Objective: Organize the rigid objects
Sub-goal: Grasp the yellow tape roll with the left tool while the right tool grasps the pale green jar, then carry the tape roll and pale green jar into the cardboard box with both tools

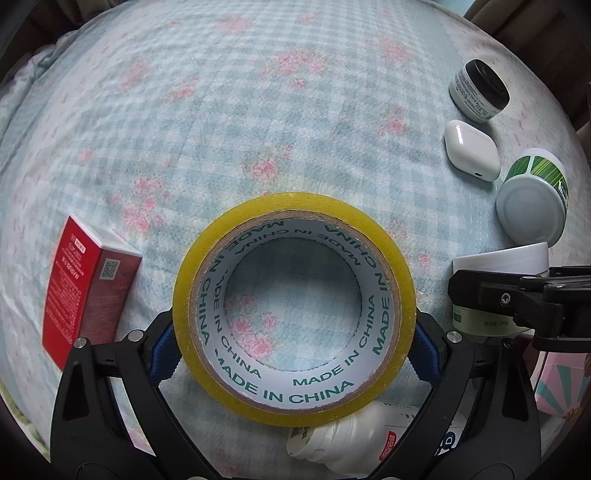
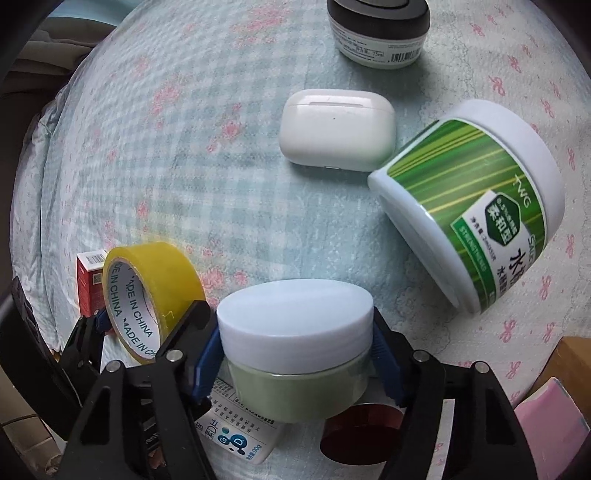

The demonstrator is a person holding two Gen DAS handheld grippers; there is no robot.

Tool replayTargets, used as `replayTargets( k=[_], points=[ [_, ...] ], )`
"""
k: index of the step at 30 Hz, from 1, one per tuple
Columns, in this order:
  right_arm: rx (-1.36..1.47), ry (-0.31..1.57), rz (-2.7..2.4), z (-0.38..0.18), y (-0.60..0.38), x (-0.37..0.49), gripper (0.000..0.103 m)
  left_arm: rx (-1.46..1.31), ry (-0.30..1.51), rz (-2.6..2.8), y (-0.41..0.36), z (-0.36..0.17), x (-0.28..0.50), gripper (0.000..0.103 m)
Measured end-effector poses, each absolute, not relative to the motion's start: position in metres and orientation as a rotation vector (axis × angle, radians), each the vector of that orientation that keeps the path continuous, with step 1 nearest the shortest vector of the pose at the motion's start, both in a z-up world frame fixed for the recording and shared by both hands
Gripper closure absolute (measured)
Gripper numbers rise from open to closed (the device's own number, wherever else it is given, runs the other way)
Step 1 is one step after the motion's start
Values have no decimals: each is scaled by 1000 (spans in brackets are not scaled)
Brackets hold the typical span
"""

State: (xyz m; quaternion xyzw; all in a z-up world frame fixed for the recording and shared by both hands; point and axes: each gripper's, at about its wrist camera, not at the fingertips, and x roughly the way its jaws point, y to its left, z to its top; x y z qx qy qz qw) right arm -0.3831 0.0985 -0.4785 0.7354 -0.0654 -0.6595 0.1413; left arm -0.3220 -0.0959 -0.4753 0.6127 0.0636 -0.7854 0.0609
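My left gripper is shut on a yellow tape roll, held upright above the checked bedsheet; the roll also shows in the right wrist view. My right gripper is shut on a pale green jar with a white lid, its blue pads on both sides; this jar shows at the right in the left wrist view. A green-striped white jar lies tilted on the sheet to the right. A white earbud case and a black-lidded jar lie beyond.
A red box lies left of the tape. A white bottle lies under the left gripper. A white labelled packet and a dark red round lid sit under the right gripper. A pink box is at the lower right.
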Motion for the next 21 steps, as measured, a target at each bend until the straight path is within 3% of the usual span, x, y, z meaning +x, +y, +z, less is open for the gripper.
replayTargets(
  k=[8, 21],
  points=[
    [2058, -233, -1957, -441, 104, -376, 37, 1786, 179, -2448, -103, -439, -317, 7],
    [1831, -296, -2129, -309, 80, -334, 37, 1641, 168, -2621, -121, -299, -270, 7]
  ],
)
